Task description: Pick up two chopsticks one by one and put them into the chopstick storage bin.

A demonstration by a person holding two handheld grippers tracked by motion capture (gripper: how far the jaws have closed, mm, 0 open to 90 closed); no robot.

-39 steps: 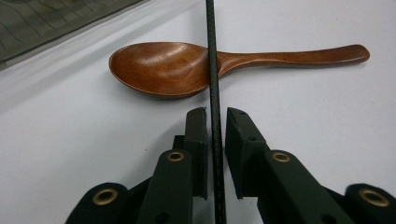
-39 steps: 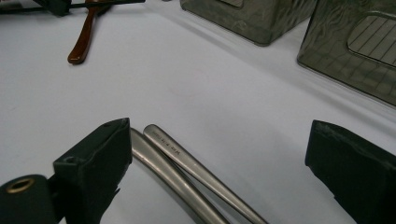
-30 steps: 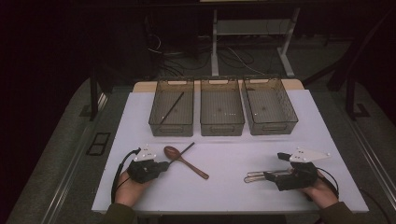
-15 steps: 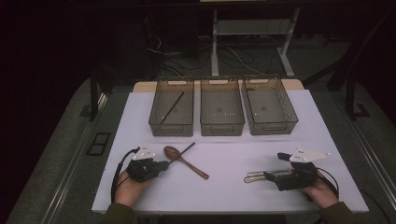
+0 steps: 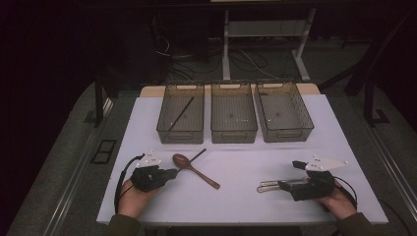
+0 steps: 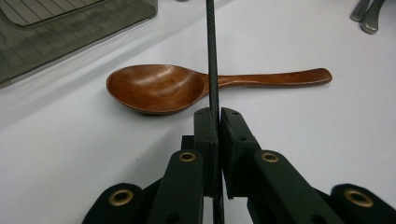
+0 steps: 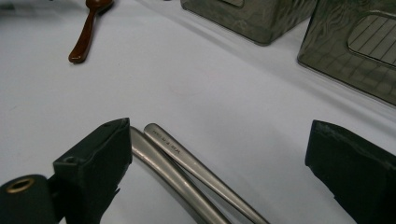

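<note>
My left tongs (image 6: 218, 122) pinch the chopstick (image 6: 211, 56), right tongs (image 7: 219, 163) wide over two handles (image 7: 187, 172); I'd lift straight, clearing the spoon (image 6: 159, 88)

Three grey mesh bins (image 5: 234, 118) stand side by side along the white table's (image 5: 236, 196) far edge.

High cam overhead; gripper cams close, sharing spoon (image 6: 159, 88).
</note>
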